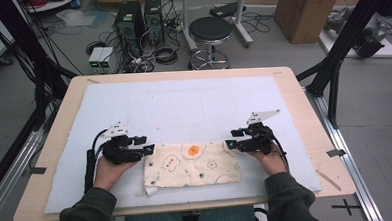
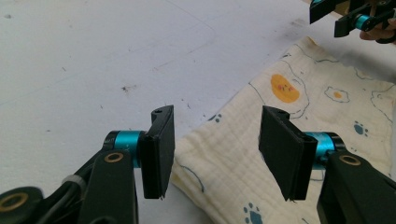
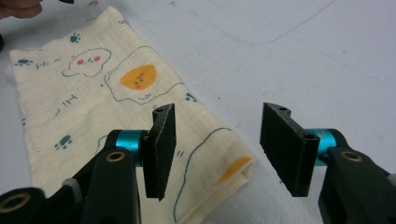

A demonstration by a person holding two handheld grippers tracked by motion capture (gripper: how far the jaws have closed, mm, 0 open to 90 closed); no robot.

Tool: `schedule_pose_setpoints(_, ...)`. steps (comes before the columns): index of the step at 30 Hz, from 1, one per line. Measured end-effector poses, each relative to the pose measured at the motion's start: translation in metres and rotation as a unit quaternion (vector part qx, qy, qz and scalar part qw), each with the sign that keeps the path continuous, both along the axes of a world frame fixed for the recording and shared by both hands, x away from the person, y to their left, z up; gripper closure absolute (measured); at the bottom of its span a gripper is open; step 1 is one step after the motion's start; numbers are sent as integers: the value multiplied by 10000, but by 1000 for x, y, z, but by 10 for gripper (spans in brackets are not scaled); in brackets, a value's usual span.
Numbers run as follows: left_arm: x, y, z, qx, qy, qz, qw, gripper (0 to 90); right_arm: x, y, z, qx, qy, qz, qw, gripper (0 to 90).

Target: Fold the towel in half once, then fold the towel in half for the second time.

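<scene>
The left gripper [image 1: 146, 149] stands with its jaws well apart and nothing pinched: in the left gripper view the cloth [image 2: 299, 140] lies flat under and ahead of the gap, its near corner just below the left pad, untouched. The right gripper [image 1: 230, 145] is likewise open and empty; in the right gripper view the cloth's folded corner [image 3: 233, 175] sits between and beneath the jaws, free of both. Seen from the high view, the cloth [image 1: 191, 164] lies stretched between the two grippers, one at each short end, as a flat, doubled strip with neat edges except a small turned-up bit at the lower corner by the left gripper. By the look of it, one fold is laid down and let go; what remains is likely another fold across, which would need both ends taken up afresh. Beyond the grippers the white mat [image 1: 184, 106] is bare, so nothing on the table [image 1: 304, 111] blocks a further fold. Past the table's far edge stand a stool [image 1: 209, 32], computer towers [image 1: 137, 20] and a box [image 1: 305, 10], well apart.
</scene>
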State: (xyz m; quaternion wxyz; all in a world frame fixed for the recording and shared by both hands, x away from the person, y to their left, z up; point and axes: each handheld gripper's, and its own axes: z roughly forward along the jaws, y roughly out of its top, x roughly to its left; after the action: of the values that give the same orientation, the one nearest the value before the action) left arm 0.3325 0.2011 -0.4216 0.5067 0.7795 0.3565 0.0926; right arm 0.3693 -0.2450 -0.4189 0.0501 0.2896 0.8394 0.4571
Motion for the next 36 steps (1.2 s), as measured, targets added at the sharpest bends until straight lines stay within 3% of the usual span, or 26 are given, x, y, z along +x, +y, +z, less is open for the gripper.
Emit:
schedule_pose_setpoints(19,4,-2,-4,131,-26,106,9999,461,3,2,0,-2,2,-20,10000,461)
schedule_pose_setpoints(26,10,-3,-10,190,85,245,9995,454,9,4,-3,-20,36,-15,10000,472)
schedule_pose_setpoints(36,15,-6,-18,383,318,243,9985,515,17,4,-12,-154,326,-14,9993,527)
